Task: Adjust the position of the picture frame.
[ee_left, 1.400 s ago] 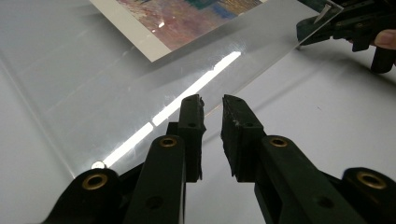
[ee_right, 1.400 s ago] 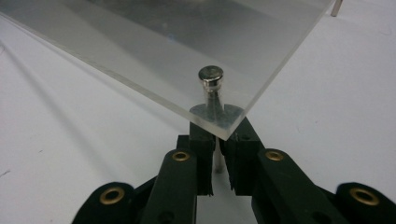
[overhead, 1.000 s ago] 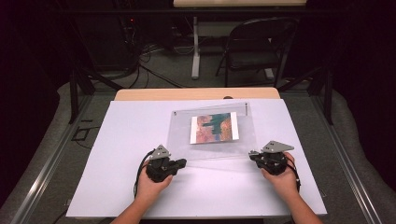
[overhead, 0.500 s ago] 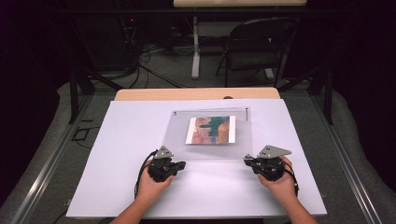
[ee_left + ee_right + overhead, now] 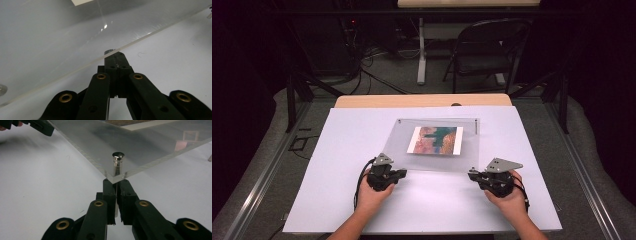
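Note:
A clear acrylic plate (image 5: 432, 161) with a colourful picture (image 5: 435, 140) under it lies on the white table top. My left gripper (image 5: 402, 173) is at the plate's near left corner, my right gripper (image 5: 472, 175) at its near right corner. In the right gripper view the jaws (image 5: 116, 182) are shut on a shiny metal pin (image 5: 118, 160) that passes through the plate's corner. In the left gripper view the jaws (image 5: 115, 56) are shut at the plate's edge (image 5: 75, 68), with a small metal pin (image 5: 108, 52) at their tips. The near edge sits slightly off the table.
The white sheet (image 5: 337, 150) covers a wooden table whose bare far edge (image 5: 412, 101) shows. A folding chair (image 5: 484, 50) and cables stand on the dark floor beyond. Another metal pin (image 5: 475, 125) sits at the plate's far right corner.
My right gripper has shifted a little left and toward the person, and the plate with its picture has slid slightly left with it. The left gripper has stayed put.

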Available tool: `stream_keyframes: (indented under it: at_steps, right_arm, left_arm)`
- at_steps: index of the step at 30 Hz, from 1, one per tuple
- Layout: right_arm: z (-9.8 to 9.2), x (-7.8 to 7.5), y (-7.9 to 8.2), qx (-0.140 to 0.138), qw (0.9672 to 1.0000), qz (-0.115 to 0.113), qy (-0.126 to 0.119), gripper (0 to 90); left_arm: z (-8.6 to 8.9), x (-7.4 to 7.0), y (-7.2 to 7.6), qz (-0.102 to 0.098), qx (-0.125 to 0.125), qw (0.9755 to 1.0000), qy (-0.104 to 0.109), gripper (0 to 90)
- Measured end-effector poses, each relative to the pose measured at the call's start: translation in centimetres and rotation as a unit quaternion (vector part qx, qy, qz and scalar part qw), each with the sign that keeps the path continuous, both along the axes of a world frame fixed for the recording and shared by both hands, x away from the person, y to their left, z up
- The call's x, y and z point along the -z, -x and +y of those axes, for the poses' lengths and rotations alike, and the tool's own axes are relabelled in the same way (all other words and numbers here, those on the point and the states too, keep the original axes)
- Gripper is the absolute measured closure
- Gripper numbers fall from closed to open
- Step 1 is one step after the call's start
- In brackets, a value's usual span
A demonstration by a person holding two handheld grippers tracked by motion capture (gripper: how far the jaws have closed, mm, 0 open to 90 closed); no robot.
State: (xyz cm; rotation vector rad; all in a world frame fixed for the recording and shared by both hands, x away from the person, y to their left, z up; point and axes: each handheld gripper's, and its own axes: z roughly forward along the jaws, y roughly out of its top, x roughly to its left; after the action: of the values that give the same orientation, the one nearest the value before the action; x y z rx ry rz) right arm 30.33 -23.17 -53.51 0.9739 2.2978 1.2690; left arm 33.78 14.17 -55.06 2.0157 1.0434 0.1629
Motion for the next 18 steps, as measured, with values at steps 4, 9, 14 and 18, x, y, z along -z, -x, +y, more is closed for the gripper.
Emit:
stream_keyframes:
  at_steps: [4,9,14,18]
  right_arm:
    - [0.2,0.0,0.1,-0.005,1.0000,0.001,-0.002,85.4]
    - [0.5,0.0,0.3,-0.012,0.9999,0.001,-0.005,85.5]
    - [1.0,0.1,0.4,-0.020,0.9998,0.000,-0.007,85.7]
    - [1.8,0.1,0.8,-0.034,0.9994,0.003,-0.007,85.8]
  left_arm:
    - [0.2,0.0,-0.2,0.007,-0.006,1.0000,0.002,90.0]
    - [0.5,-0.1,-0.4,0.008,-0.011,0.9999,0.005,90.0]
    - [1.0,-0.1,-0.8,0.014,-0.023,0.9996,0.008,90.0]
    - [1.7,-0.3,-1.4,0.023,-0.037,0.9989,0.015,90.0]
